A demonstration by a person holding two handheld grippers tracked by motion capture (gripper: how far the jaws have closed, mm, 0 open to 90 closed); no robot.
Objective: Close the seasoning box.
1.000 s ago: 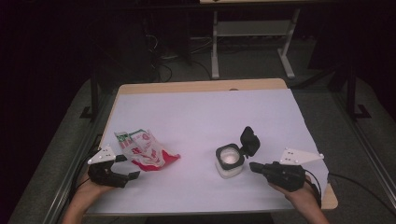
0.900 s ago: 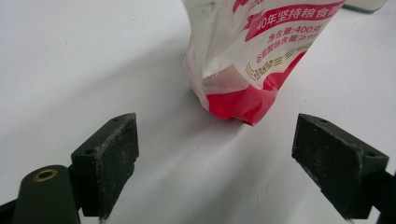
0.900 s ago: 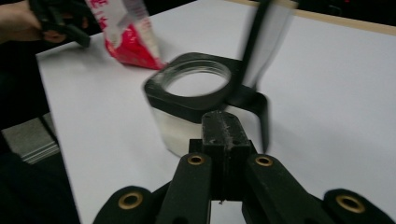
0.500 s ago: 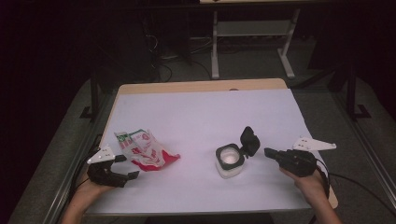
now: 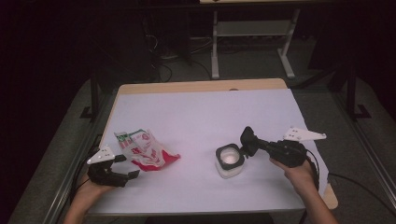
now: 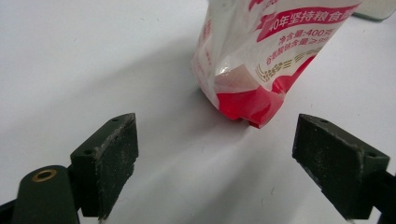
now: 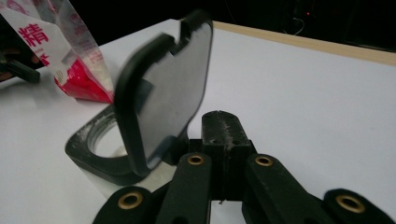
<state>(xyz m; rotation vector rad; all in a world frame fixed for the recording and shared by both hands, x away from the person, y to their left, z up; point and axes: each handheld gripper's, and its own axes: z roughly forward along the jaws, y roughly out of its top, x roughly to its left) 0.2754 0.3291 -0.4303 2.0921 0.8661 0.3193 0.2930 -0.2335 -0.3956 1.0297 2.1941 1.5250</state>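
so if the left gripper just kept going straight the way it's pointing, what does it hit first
Most likely the red bottom corner of the red-and-white bag. The left gripper has its jaws wide open, and the bag lies just ahead, between their lines and slightly toward one side. Bare white table lies before it; the exact gap is hard to judge.

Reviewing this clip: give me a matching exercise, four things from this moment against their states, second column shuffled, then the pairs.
Things:
1. left gripper
2. right gripper
3. red-and-white bag
4. container lid

States:
A. lying flat on the table
B. jaws shut together
C. jaws wide apart, nothing between them
D. flipped up, standing open

Pairs: 1-C, 2-B, 3-A, 4-D
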